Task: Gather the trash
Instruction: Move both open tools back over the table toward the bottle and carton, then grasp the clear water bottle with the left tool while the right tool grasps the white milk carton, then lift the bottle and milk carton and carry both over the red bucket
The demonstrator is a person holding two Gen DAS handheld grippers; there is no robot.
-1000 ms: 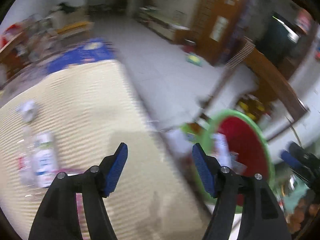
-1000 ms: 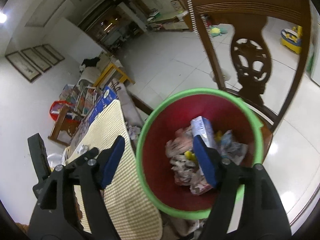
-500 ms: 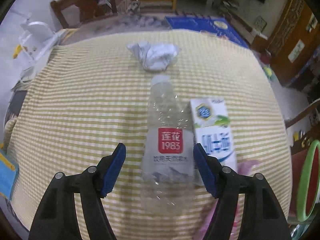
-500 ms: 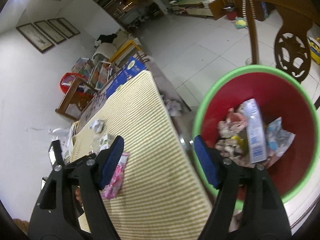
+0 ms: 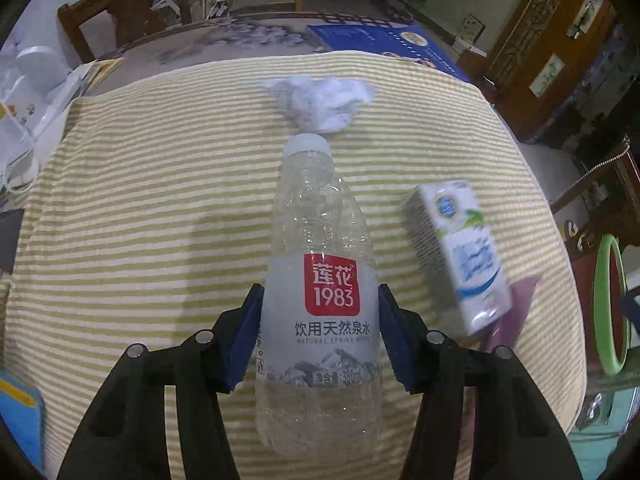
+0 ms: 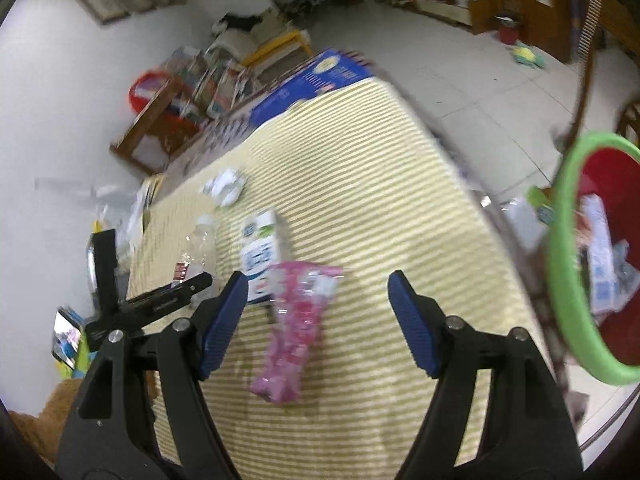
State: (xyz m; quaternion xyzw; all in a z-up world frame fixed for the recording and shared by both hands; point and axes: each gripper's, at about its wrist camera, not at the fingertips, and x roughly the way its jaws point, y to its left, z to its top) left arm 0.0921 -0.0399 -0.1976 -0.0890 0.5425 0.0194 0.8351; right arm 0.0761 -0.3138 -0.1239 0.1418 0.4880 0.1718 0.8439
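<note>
A clear plastic water bottle point(image 5: 320, 280) with a red label lies on the striped tablecloth point(image 5: 160, 200). My left gripper point(image 5: 320, 336) has a blue pad against each side of it. A white milk carton point(image 5: 464, 256) lies to its right, a crumpled white tissue point(image 5: 320, 100) beyond its cap. My right gripper point(image 6: 318, 320) is open and empty above a pink wrapper point(image 6: 296, 320). The carton point(image 6: 260, 248), bottle point(image 6: 196, 248) and tissue point(image 6: 226, 186) lie further left in the right wrist view. The red bin with a green rim point(image 6: 560, 280) stands at the right, holding trash.
A blue box point(image 5: 380, 40) lies at the table's far edge, and a wooden chair point(image 5: 120, 20) stands behind it. White bags point(image 5: 28, 92) sit at the far left. The bin's green rim point(image 5: 608, 304) shows beyond the table's right edge.
My left gripper swung from the bin back to the table and closed around the bottle. My right gripper swung from over the bin to above the pink wrapper.
</note>
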